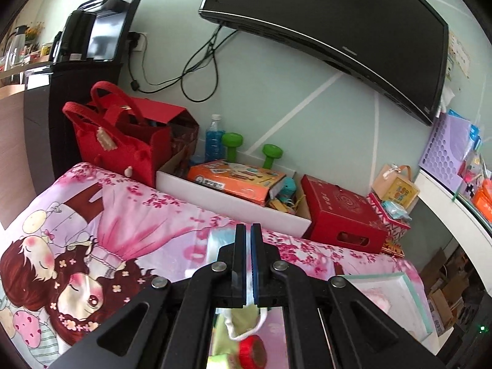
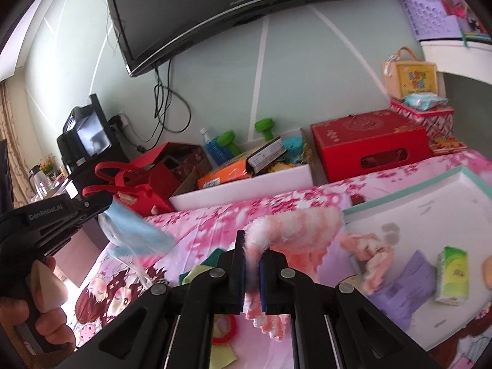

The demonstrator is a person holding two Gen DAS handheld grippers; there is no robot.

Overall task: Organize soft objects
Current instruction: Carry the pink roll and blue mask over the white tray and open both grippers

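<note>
Above the pink cartoon bedspread [image 1: 160, 215], left tool [image 1: 248, 233] clenched on a blue face mask [image 2: 135, 230], right tool [image 2: 252, 246] clenched on a fluffy pink-and-white sock [image 2: 289, 224], both lifted clear.

**Daylit room, fisheye bend, some motion blur**

Both views are bright with soft, even daylight. In the right wrist view a warm sunlit patch lies low on the left by the hand [image 2: 37, 301]. The TV [image 1: 332, 27] bows strongly, and black corners frame each round picture. The mask [image 2: 138, 230] and the fluffy cloth [image 2: 292, 224] are smeared by motion; the near gripper parts look soft. Shadows are faint.
</note>
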